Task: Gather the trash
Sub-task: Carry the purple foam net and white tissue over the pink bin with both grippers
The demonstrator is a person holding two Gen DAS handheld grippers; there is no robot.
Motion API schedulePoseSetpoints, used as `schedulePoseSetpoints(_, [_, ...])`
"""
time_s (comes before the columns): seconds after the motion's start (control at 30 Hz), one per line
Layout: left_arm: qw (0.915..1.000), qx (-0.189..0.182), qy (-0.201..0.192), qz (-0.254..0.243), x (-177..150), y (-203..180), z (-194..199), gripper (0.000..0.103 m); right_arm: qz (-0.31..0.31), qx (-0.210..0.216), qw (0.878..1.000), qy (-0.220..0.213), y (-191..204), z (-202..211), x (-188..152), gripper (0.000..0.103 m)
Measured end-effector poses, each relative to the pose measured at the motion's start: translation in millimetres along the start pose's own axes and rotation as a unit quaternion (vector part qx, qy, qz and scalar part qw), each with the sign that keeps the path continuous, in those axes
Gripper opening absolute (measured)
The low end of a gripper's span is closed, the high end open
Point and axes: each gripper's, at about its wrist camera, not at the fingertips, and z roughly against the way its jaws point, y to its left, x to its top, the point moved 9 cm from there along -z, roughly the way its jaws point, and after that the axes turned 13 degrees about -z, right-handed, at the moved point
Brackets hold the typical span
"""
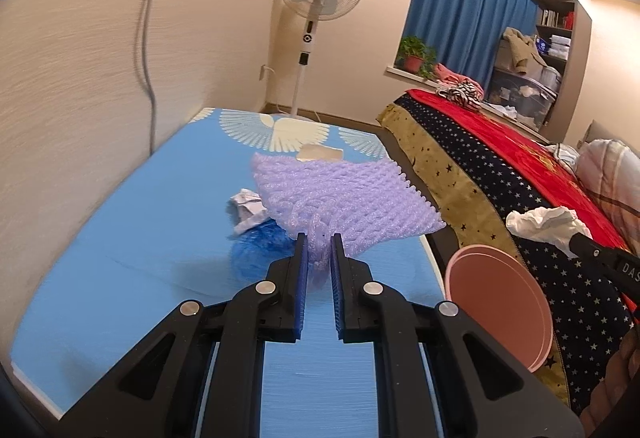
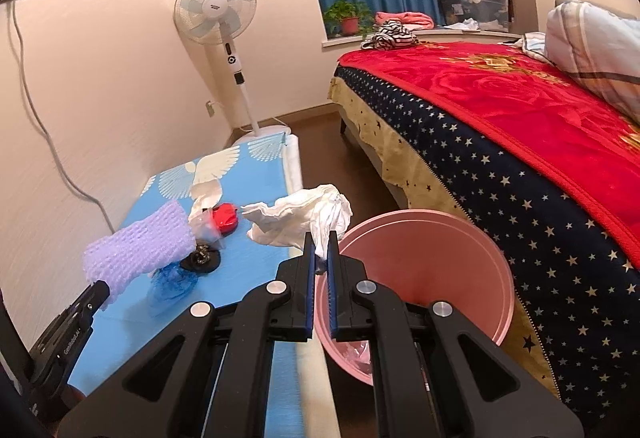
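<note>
On my left wrist camera, the left gripper (image 1: 319,244) has its ribbed blue pads drawn in on a corner of the purple foam net (image 1: 344,200), a soft, knobbly lattice sleeve that fans out wide and hangs lifted above the blue mat (image 1: 120,238). Only a narrow gap remains between the jaws, filled by the squeezed foam. Under the net I see a crumpled paper scrap (image 1: 246,210) and a crinkly blue plastic wad (image 1: 256,252) lying on the smooth mat. To the right, the pink bin (image 1: 504,302) shows only as a round, thin rim, edge-on, between the mat and the star-patterned bedspread (image 1: 460,166). The right gripper (image 1: 576,238) enters from that side with a white tissue (image 1: 540,224) bunched at its tip.

On my right wrist camera, the right gripper (image 2: 320,238) is nearly closed, pinching a twisted tail of the white tissue (image 2: 304,216), whose rumpled folds billow ahead of the tips, over the mat edge just left of the bin. Here the pink bin (image 2: 420,238) opens toward me: a smooth, tapered plastic bucket with clear film at its bottom. This view also reveals a red lidded container (image 2: 225,217) in clear wrap and a dark round piece (image 2: 201,259) on the mat, hidden by the net in the other view. The purple foam net (image 2: 140,250) appears as a tube, held by the left gripper (image 2: 98,290).
</note>
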Motion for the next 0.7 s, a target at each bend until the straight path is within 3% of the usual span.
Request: schedulePoseSetpoints(0.7, [0.9985, -0.042, -0.005, -0.036, 2, -56, -14, 0.011, -0.022, -0.038, 0.999, -0.022, -46, 2, 17, 0.006])
